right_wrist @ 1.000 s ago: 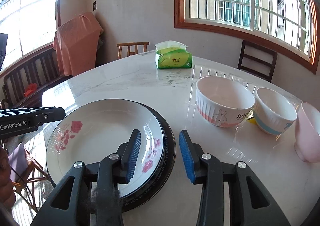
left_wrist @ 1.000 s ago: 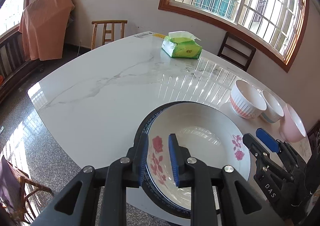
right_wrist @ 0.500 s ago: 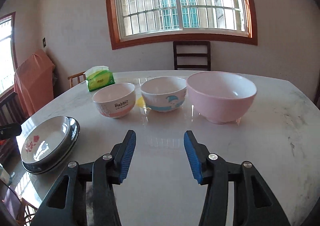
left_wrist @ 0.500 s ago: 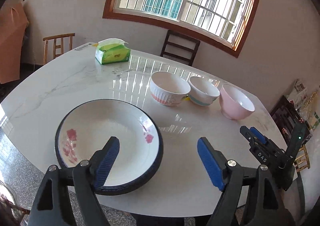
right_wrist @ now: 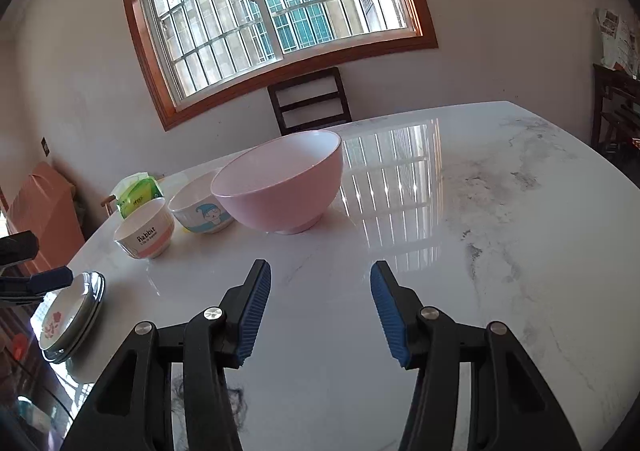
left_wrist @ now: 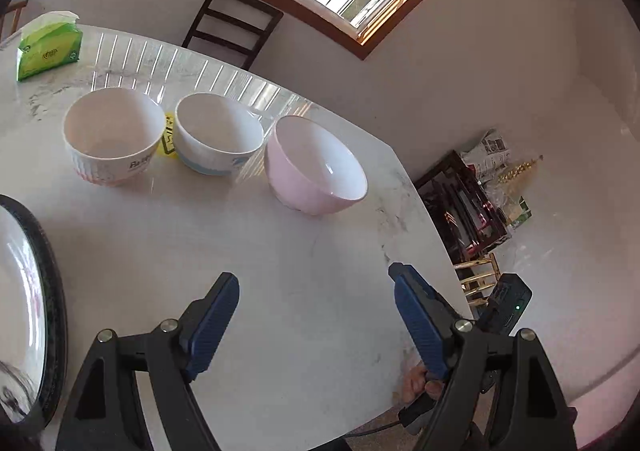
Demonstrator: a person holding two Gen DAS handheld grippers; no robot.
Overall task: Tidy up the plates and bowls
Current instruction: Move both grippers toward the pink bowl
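Three bowls stand in a row on the white marble table (left_wrist: 280, 291): a white and pink "Rabbit" bowl (left_wrist: 110, 135), a white and blue bowl (left_wrist: 218, 133) and a larger pink bowl (left_wrist: 316, 167). In the right wrist view they are the Rabbit bowl (right_wrist: 146, 229), the blue bowl (right_wrist: 200, 209) and the pink bowl (right_wrist: 280, 181). A white rose plate lies stacked in a dark plate (left_wrist: 28, 303) at the left (right_wrist: 70, 317). My left gripper (left_wrist: 316, 319) is open and empty over the table. My right gripper (right_wrist: 320, 311) is open and empty, short of the pink bowl.
A green tissue pack (left_wrist: 48, 47) lies at the far left of the table. A dark chair (right_wrist: 310, 99) stands behind the table under the window. A yellow tag (left_wrist: 170, 135) lies between two bowls. A dark cabinet (left_wrist: 468, 207) stands beyond the right table edge.
My left gripper let go of the rose plate, opened wide and swung right toward the bowls. My right gripper drew away from the plates and now faces the pink bowl.
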